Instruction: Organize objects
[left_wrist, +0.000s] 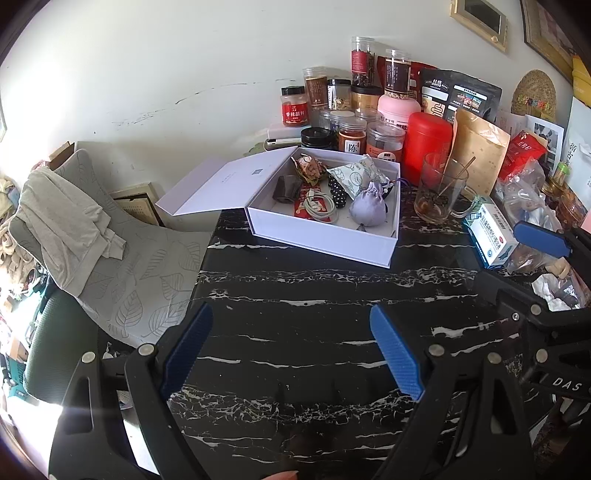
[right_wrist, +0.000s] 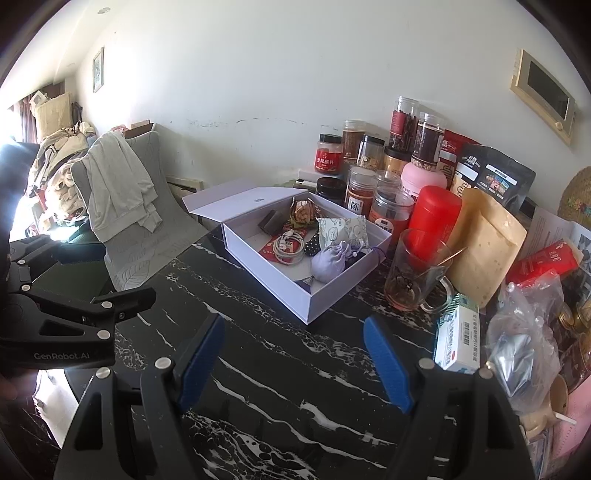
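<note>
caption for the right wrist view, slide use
Open right gripper hovering over black marble table, facing open white lidded box of small items, with a glass mug beside it.

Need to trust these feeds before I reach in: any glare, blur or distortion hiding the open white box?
Left wrist view: window glare blows out the lower left, fisheye bends the edges, but the white box is sharp. Right wrist view: the left edge is washed out, the white box and glass mug are clear.

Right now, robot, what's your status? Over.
Both tongs, left and right, open, empty. White box lid open, bits inside. Glass mug beside it.
</note>
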